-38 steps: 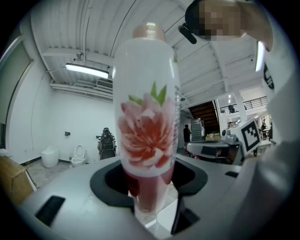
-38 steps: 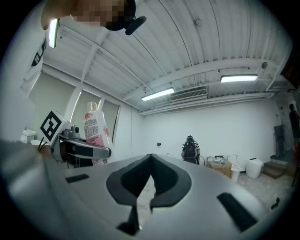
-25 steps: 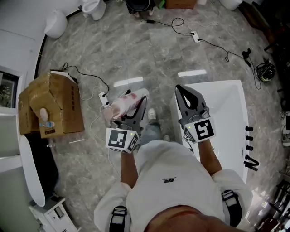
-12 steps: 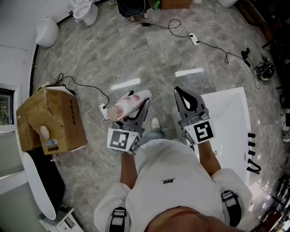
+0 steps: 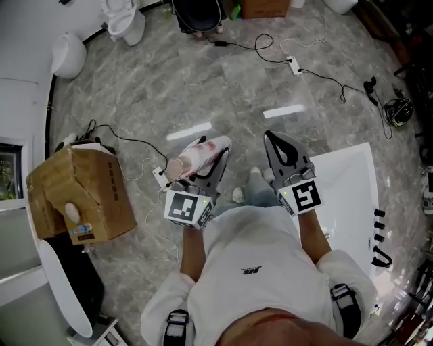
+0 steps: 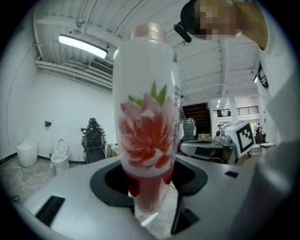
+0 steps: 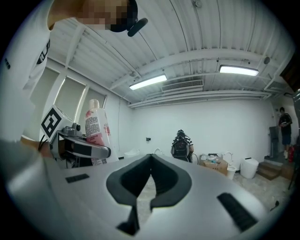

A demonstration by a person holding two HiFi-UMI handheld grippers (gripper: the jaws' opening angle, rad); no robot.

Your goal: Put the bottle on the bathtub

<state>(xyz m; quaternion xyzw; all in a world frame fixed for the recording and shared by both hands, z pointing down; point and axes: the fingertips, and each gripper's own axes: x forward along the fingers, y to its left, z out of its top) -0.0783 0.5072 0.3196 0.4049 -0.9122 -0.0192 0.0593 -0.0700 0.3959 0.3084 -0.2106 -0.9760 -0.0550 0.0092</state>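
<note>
A white bottle [image 5: 193,157] with a red flower print and a pinkish cap is held in my left gripper [image 5: 203,162], whose jaws are shut on its lower part. The left gripper view has the bottle [image 6: 147,126] standing up between the jaws. My right gripper [image 5: 276,145] is shut and empty, its jaws touching at the tips. From the right gripper view [image 7: 150,161] the bottle [image 7: 96,131] is seen at the left. The white bathtub [image 5: 345,196] lies to the right of the right gripper, its flat rim carrying black taps [image 5: 379,233].
A cardboard box [image 5: 78,196] sits on the marble floor at left, with cables [image 5: 135,145] beside it. A power strip [image 5: 293,65] and more cables run across the far floor. Toilets [image 5: 125,20] stand at the back left. Another white tub edge [image 5: 64,297] shows at lower left.
The view has shifted: the box and the bathtub have slid down in the picture while both grippers stay in front of the person. The left gripper still holds the bottle.
</note>
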